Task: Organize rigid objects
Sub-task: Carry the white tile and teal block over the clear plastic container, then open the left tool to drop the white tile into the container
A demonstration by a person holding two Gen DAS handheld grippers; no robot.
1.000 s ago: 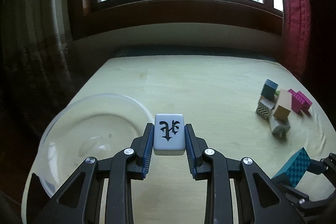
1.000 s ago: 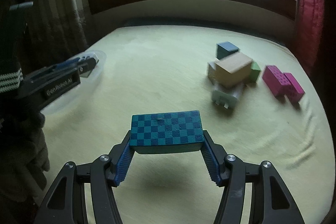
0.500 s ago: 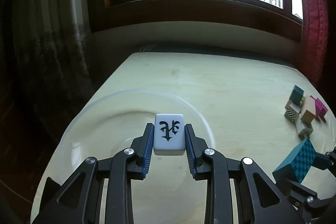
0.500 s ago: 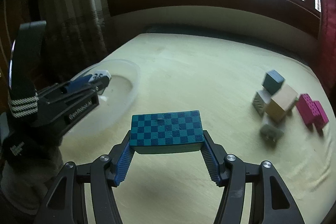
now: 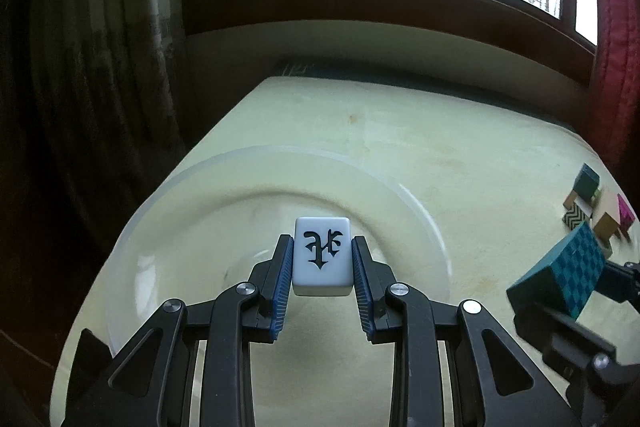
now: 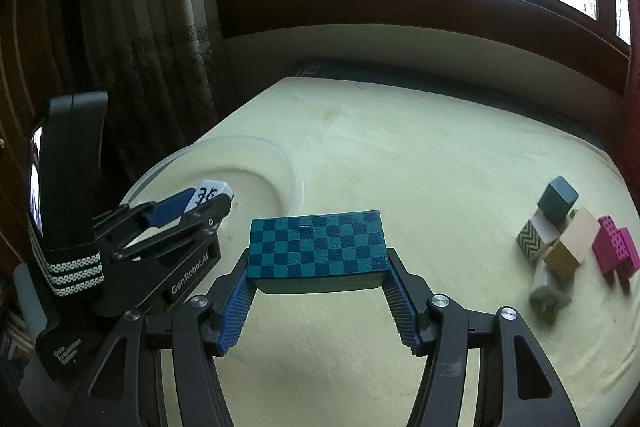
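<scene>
In the left wrist view, my left gripper [image 5: 322,259] is holding the white tile [image 5: 322,255] between its 2 pads, and it is now hanging over the middle of the clear bowl [image 5: 416,205], where 1 second ago only the bowl's edge was under it, so I am judging the tile is ready to be dropped in. In the right wrist view, my right gripper [image 6: 318,293] is gripping the checkered teal block [image 6: 317,246] above the table [image 6: 440,163], now closer to the bowl and farther from the pile of blocks [image 6: 568,239], so it should go in next.

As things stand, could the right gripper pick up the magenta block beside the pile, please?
Probably not yet: the right gripper is shut on the teal checkered block, leaving no free jaws, though the path to the magenta block looks unobstructed.
</scene>
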